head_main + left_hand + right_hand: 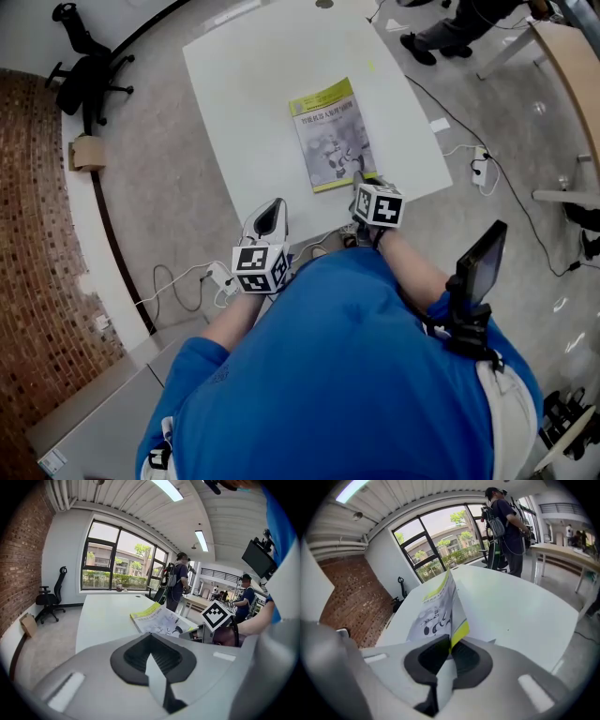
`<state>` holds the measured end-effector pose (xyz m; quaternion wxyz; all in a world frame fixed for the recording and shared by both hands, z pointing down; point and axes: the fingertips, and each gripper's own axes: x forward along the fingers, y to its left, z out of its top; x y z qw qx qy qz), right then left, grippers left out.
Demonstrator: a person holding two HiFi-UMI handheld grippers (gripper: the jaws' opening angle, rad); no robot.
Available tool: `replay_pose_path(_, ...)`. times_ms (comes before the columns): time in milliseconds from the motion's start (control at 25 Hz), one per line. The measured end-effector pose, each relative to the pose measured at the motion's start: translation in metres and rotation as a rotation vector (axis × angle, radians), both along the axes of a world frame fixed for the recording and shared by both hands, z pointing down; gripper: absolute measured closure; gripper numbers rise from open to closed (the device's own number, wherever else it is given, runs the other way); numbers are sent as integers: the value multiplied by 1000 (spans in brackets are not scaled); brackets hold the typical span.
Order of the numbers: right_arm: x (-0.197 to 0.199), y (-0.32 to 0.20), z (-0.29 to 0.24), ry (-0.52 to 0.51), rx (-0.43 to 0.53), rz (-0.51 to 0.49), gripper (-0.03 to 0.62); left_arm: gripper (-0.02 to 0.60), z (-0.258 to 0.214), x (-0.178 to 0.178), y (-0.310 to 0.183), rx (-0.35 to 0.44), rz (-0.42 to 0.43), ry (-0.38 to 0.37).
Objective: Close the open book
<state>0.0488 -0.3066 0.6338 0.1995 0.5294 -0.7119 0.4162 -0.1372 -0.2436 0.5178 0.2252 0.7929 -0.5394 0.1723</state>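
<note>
Two grippers work at the near edge of the white table [246, 84]. Left gripper [271, 214]: jaws together, nothing between them, over the table edge, apart from the book [330, 134]. The book lies mid-table, cover up, and looks closed from the head view. Right gripper [360, 184]: jaws nearly together, pinching the book's near right corner.

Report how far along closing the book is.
Done: the book lies shut, cover up, on the white table. In hand: the right gripper has the book's near corner between its jaws. Left to do: let go and pull clear. The left gripper is shut and empty, off the book.
</note>
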Motion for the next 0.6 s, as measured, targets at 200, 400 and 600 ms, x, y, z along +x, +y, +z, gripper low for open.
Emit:
replay_pose_path(200,1,1,0,-76,-30,25,577,575,-3,4,-6,6,16,1)
replay_pose_path(400,7,1,2,-233,-60,107,577,575,1,9,-12,6,32,0)
replay_pose_path(600,17,6,1,-297,-76,160,556,575,1,15,-14,13,53,8)
